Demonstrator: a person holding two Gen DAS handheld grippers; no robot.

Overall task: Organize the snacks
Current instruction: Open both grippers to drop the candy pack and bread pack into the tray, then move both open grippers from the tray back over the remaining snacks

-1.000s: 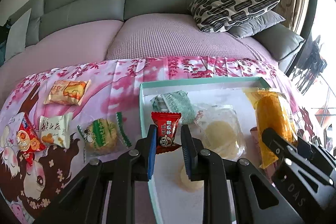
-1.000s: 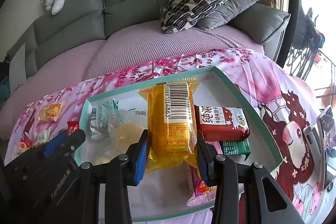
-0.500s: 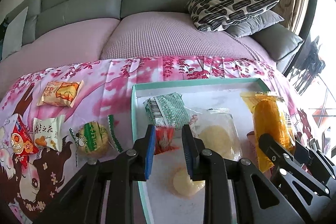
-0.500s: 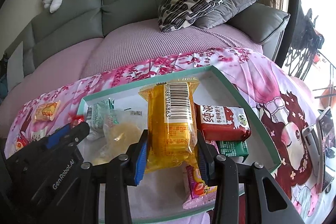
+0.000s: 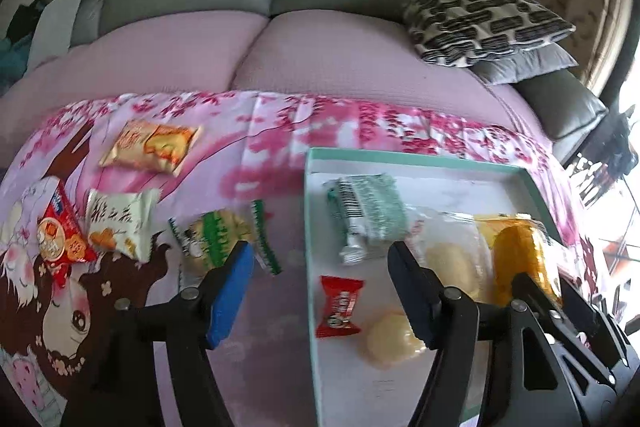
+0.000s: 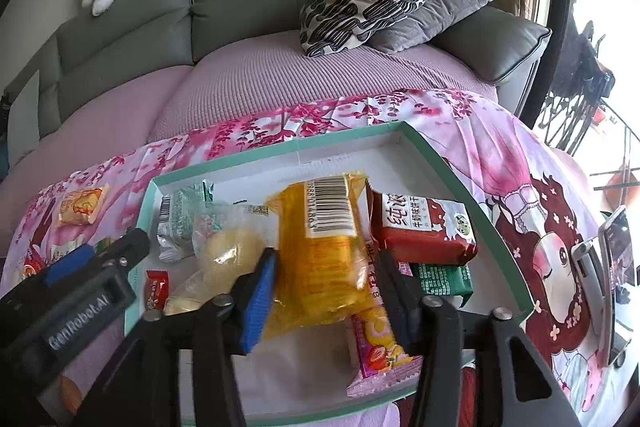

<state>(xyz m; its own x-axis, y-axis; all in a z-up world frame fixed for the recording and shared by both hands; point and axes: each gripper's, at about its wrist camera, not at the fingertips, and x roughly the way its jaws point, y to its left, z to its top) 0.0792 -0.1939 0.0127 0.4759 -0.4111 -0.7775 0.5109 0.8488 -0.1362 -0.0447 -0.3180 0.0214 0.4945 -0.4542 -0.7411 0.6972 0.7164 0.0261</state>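
In the tray (image 5: 420, 169), near left, the red candy (image 5: 339, 306) has been released by the left gripper (image 5: 320, 293), jaws opening; the right gripper (image 6: 326, 297) is opening around the yellow pack (image 6: 320, 251), now resting in the tray. Both are delivered.

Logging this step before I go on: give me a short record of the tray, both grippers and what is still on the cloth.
tray: teal rim, on floral cloth
left gripper: jaws opening, nothing between the pads
red candy: lying in tray, free
right gripper: jaws opening, yellow pack between them, lying in tray
outside tray: orange pack, white pack, green pack, red pack
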